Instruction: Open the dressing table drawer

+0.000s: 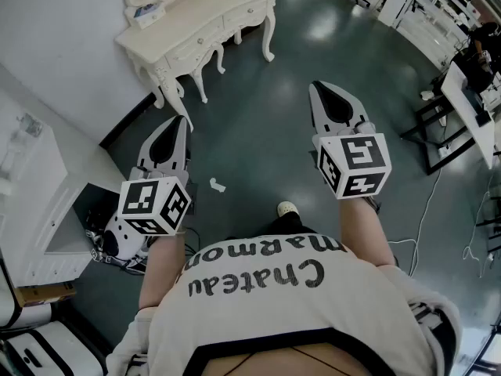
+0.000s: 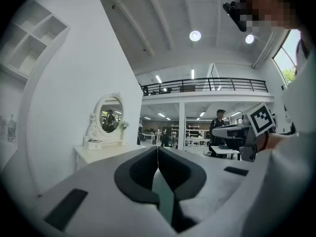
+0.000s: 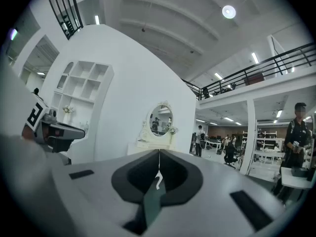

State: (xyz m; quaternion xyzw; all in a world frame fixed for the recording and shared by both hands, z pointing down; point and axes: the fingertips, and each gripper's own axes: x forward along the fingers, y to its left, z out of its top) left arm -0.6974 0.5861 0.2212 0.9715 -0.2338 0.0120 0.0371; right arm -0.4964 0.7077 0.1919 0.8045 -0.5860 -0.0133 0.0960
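Shoulders in a pale printed shirt (image 1: 297,312) are seen closest, at the bottom of the head view, with one forearm stretched forward on each side. The left tool (image 1: 182,121) and the right tool (image 1: 316,88) are held level and side by side over a dark floor (image 1: 258,131), both pointed away from the person. In the left gripper view the left tool (image 2: 157,149) is shown with its jaws pressed together, and nothing is caught between them. In the right gripper view the right tool (image 3: 159,152) is likewise fully closed and empty. A white desk (image 1: 196,34) with curved legs is set against the wall ahead, well apart from both tools and nearer the left one. Its drawers (image 1: 200,47) are seen flush with the front, untouched. An oval mirror (image 3: 160,120) is carried on top of it. A small white scrap (image 1: 218,185) is seen on the floor between the tools, and a pale shoe (image 1: 287,208) just in front of the person.
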